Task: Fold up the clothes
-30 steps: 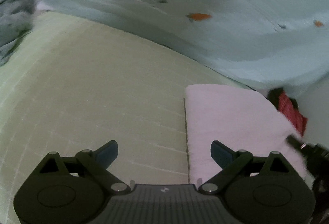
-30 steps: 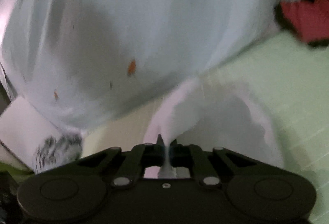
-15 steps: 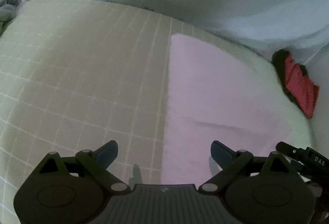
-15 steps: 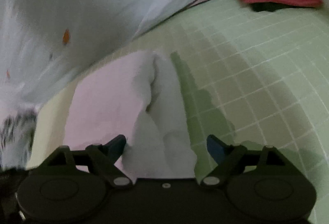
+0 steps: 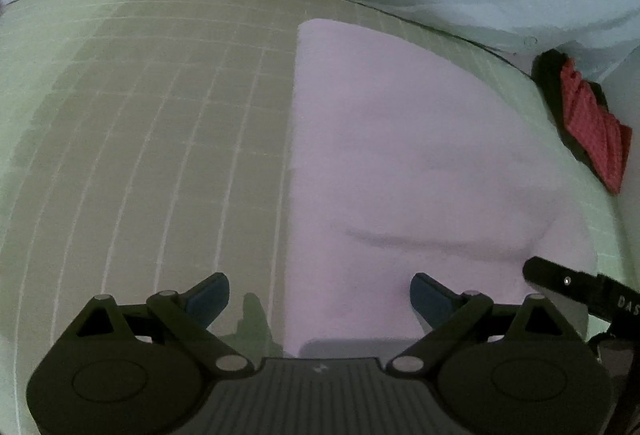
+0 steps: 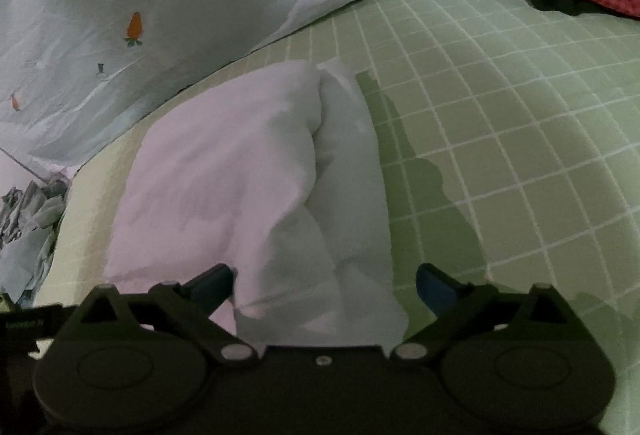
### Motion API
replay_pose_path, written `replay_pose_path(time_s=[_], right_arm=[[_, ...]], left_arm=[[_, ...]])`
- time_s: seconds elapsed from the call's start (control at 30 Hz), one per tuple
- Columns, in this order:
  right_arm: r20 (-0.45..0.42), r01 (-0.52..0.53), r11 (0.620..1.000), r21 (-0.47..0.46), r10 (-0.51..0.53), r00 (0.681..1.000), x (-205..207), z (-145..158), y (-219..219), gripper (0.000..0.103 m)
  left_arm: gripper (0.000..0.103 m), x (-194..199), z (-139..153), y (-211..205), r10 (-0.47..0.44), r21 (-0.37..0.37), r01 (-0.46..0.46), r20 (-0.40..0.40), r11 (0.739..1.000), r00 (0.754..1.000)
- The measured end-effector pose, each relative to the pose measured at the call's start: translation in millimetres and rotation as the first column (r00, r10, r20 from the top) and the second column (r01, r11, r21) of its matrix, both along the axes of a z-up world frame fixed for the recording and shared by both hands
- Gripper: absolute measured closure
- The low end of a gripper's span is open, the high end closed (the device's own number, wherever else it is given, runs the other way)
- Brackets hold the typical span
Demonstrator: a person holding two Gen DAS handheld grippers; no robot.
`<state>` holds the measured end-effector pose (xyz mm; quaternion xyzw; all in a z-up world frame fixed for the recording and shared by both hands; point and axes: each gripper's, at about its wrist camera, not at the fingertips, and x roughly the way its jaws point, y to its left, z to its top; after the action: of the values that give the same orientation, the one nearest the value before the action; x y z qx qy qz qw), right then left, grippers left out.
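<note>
Both tongs are hanging wide open and holding nothing: the left gripper [image 5: 319, 293] is straddling the near straight edge of the white garment [image 5: 400, 163], and the right gripper [image 6: 326, 285] is poised over its bunched, puffed-up fold. The garment is lying just ahead of both on the green checked sheet [image 5: 140, 155]. To do this well, I would judge that the puffed side wants flattening so the edges line up.

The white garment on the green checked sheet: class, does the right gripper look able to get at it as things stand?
Probably yes. The right gripper is open, and the white garment lies bunched directly between and ahead of its fingers, with nothing over it.
</note>
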<state>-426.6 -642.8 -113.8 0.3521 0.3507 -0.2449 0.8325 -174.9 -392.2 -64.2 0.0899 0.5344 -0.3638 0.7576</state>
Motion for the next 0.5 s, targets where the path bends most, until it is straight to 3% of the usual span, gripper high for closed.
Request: replay_pose_path(time_s=[0.33, 0.5], right_arm=[[-0.085, 0.053, 0.998, 0.016, -0.051, 0.995, 32, -11, 0, 0.0], [-0.132, 0.076, 0.997, 0.015, -0.073, 0.989, 42, -7, 4, 0.0]], left_arm=[[0.004, 33, -22, -25, -0.141, -0.053, 0.137, -0.085, 0.989, 0.986], [0.004, 27, -16, -28, -0.185, -0.092, 0.179, -0.069, 0.98, 0.98]])
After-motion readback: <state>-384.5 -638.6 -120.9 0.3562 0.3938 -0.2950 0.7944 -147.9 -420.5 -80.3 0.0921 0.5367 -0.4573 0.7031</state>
